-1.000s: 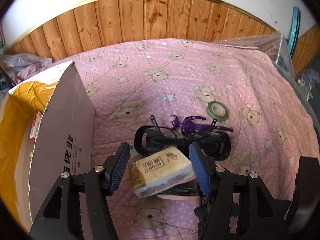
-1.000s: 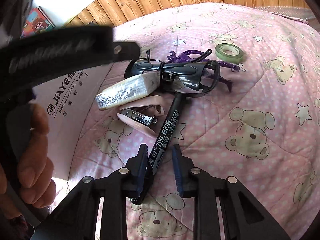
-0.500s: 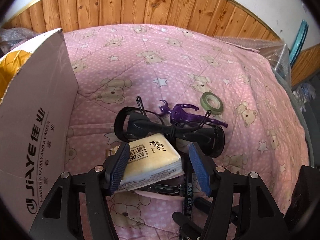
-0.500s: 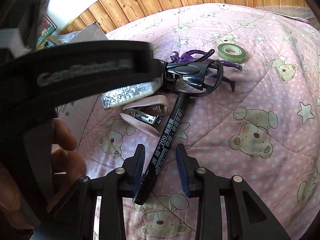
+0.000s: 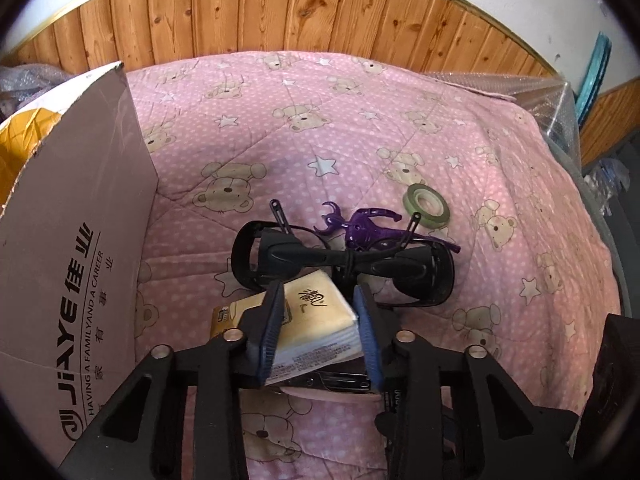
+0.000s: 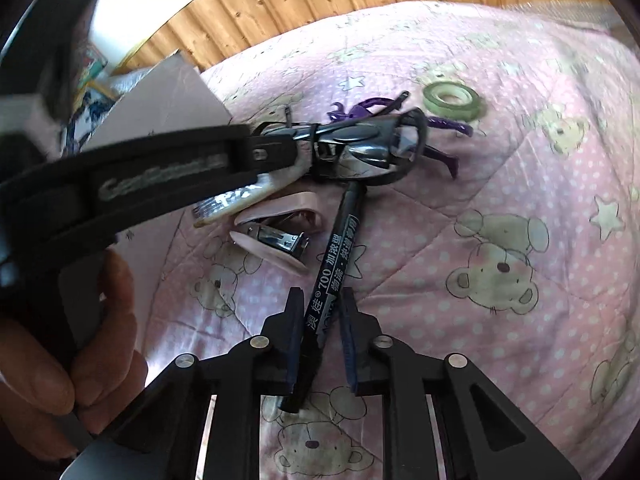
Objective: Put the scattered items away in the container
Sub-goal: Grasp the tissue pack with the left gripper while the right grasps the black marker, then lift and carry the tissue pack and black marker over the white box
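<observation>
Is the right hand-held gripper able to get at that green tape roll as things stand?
Probably not yet: the right hand-held gripper is occupied with the black marker, though bare quilt leads to the tape roll.

Bright daylight, soft shadows, strong fisheye curvature with dark corners; right-wrist view's left side blurred.

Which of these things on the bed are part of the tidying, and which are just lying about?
Part of the job:
cardboard box
tissue pack, between the left tool fingers
black marker, between the right tool fingers
pink stapler
black goggles
purple hair clip
green tape roll

Just there:
pink bear quilt
wooden wall panelling
</observation>
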Available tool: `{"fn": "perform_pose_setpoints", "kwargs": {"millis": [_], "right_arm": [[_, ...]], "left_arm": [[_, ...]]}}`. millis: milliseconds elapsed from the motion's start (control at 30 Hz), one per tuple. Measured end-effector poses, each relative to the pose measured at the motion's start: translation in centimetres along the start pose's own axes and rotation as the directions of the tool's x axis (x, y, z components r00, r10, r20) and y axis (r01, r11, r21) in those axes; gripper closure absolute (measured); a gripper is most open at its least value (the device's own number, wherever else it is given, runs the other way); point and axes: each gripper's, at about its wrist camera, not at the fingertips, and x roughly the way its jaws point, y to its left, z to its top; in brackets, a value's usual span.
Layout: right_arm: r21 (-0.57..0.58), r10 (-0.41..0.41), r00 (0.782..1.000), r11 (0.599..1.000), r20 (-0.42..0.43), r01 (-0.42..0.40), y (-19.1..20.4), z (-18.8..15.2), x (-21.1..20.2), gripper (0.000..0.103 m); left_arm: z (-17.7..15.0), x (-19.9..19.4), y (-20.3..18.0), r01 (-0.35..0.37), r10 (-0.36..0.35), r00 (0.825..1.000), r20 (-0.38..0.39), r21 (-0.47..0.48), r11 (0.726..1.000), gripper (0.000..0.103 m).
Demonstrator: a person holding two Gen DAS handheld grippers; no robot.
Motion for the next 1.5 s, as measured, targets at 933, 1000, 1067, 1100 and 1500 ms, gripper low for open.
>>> {"fn": "perform_pose_setpoints", "kwargs": {"millis": [933,1000,1067,1100,1500], "right_arm": [[0.100,0.059,0.998,0.993,-0.013,-0.058,-0.9,2.3,1.5,0.088],[0.109,0.068,0.998,0.992,-0.013,-0.066,-1.2,2.4,1.6,0.089],[0.113,0.073,0.997,0.991,-0.014,-0.071,-1.4,2.7,1.9,0.089],[0.113,0.075,0.997,0.991,-0.017,-0.072,-1.5,2.7,1.9,0.089],[0.130,0.072,0.997,0.989,-0.002,-0.071,-1.2,3.1,0.8,0.089]], "left_arm": [[-0.4,1.9,-1.9,-0.206,0.208,0.978,0.027,0.312,0.927,0.045],[0.3,2.7,-1.5,-0.160,0.170,0.985,-0.017,0.256,0.953,0.050],[0.7,3.1,-1.3,-0.132,0.142,0.989,-0.039,0.197,0.971,0.067],[0.7,3.1,-1.2,-0.140,0.149,0.988,-0.038,0.181,0.974,0.070],[-1.5,-2.2,1.2,-0.073,0.072,0.997,-0.028,-0.019,0.997,0.077]]}}
